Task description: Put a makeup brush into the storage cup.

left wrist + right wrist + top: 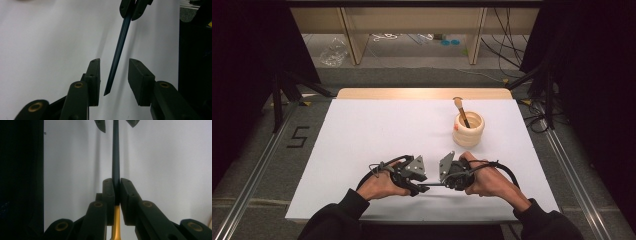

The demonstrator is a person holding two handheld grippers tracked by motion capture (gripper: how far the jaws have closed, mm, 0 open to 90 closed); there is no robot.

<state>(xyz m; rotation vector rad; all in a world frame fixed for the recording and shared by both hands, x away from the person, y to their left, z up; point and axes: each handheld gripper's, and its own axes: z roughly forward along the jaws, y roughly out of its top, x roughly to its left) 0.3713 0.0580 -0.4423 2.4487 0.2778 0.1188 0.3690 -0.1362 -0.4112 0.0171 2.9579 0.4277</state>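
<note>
A thin dark brush point(115, 155) is pinched by the right gripper point(116, 192) at lower centre; its tip is flanked, untouched, by the spread left gripper point(114, 77).

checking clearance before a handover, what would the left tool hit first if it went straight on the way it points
Probably nothing before the right tool itself: the thin dark blue-green pointed stick it clamps already runs between the left tool's open pads without touching. Going straight on, those pads would slide along the stick, though depth is hard to judge.
</note>
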